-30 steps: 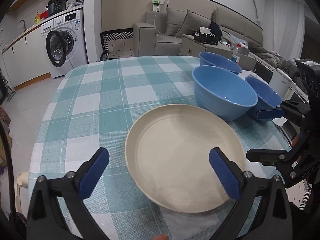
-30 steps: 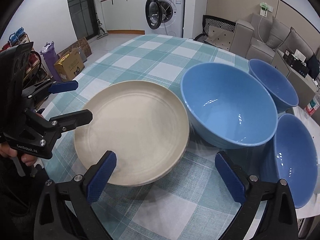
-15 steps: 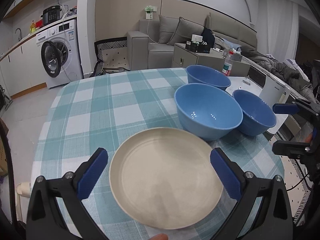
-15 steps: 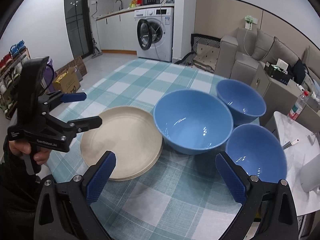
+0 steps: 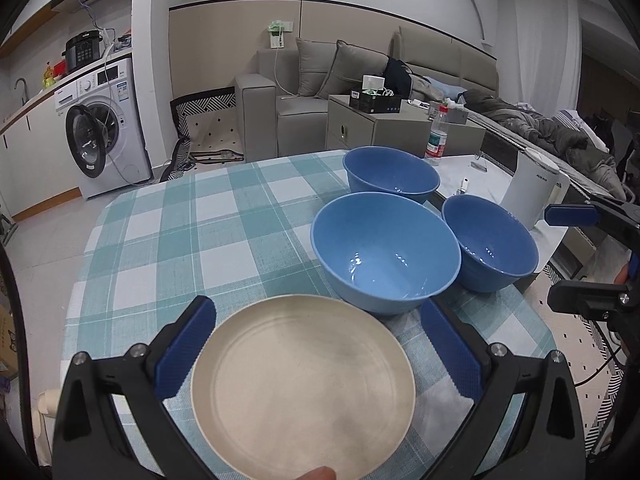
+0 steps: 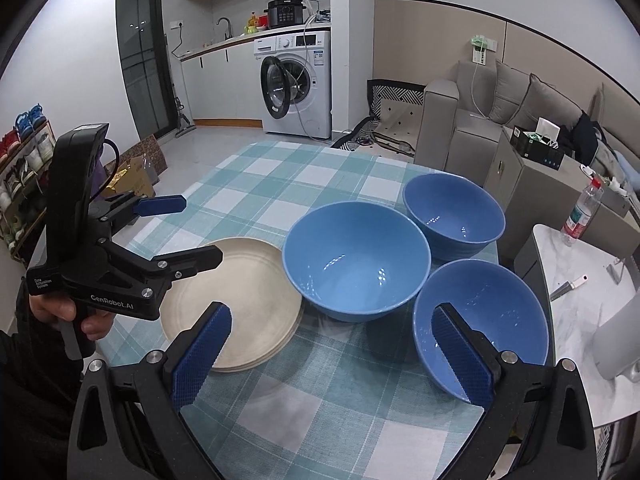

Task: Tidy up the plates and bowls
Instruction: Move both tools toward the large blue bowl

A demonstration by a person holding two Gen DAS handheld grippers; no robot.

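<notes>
A cream plate stack (image 5: 303, 380) (image 6: 240, 300) lies at the near edge of the checked table (image 5: 200, 248). Three blue bowls stand beside it: a large one (image 5: 384, 252) (image 6: 356, 260), a far one (image 5: 390, 174) (image 6: 454, 214) and a right one (image 5: 490, 246) (image 6: 480, 320). My left gripper (image 5: 318, 354) (image 6: 188, 230) hangs open above the plates, holding nothing. My right gripper (image 6: 332, 354) (image 5: 576, 256) is open too, raised over the table's near side between the plates and the right bowl.
A white kettle (image 5: 532, 188) and a water bottle (image 5: 436, 136) stand on a side table to the right. A washing machine (image 5: 104, 132), a sofa (image 5: 312, 84) and a cabinet lie beyond the table. The table's left half shows only cloth.
Both grippers have pulled back and risen away from the dishes, so plates and bowls look smaller. The plates and bowls have stayed in place.
</notes>
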